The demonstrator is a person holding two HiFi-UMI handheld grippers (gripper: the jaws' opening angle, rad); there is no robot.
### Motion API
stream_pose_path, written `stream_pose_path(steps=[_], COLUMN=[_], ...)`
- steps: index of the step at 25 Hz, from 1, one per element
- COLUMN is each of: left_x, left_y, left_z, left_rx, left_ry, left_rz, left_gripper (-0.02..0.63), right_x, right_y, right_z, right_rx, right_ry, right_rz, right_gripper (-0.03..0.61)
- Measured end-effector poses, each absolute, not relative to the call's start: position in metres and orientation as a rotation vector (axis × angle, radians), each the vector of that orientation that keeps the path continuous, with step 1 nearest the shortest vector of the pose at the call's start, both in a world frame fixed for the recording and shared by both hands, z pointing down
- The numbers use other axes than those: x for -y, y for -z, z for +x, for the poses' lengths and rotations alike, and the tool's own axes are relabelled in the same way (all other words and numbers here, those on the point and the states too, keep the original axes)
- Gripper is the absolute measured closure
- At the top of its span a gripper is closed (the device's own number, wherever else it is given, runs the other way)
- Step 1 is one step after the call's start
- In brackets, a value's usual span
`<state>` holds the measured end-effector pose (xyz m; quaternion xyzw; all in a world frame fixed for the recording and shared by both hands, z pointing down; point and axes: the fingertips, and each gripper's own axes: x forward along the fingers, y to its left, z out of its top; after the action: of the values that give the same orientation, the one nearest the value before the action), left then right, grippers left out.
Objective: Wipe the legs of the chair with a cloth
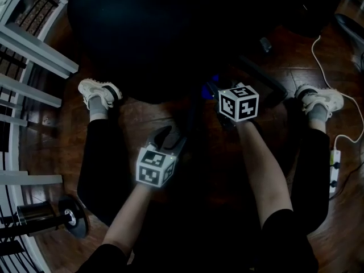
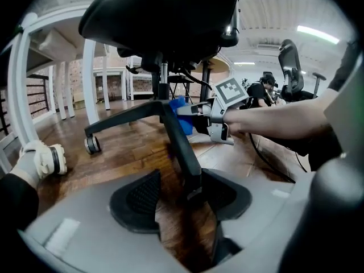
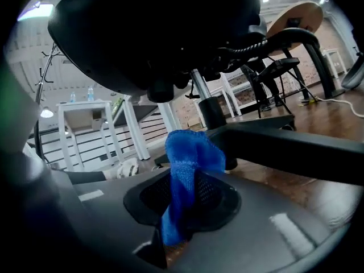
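Observation:
The black office chair stands over me on a wooden floor. In the left gripper view one black chair leg runs from the hub down between the open jaws of my left gripper, close beside the right pad. My right gripper is shut on a blue cloth that sticks up out of its jaws, near the chair's centre column and another leg. The head view shows the left gripper below the seat and the right gripper with the cloth at the hub.
White frame bars stand at the left with a dumbbell on the floor. A power strip and white cable lie at the right. The person's shoes flank the chair. A caster ends a far leg.

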<state>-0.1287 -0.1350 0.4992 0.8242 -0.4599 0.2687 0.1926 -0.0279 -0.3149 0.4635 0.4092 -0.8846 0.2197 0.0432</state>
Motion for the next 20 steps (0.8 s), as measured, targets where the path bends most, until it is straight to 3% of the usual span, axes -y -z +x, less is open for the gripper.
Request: stream_pose_path(steps=[14,20], left_x=[0.134,0.132], left_y=[-0.510,-0.494], left_z=[-0.134,-0.146], left_rx=[1.313,1.313], left_ry=[-0.709,-0.547], left_rz=[2.295,2.370], left_gripper=[0.387,0.387], right_x=[0.209,0.167], right_y=[-0.483,-0.497], right_z=[-0.065,-0.076], right_rx=[2.773,2.705], right_ry=[-0.552,-0.418], right_rz=[0.800,0.666], right_gripper=[0.489,0.489])
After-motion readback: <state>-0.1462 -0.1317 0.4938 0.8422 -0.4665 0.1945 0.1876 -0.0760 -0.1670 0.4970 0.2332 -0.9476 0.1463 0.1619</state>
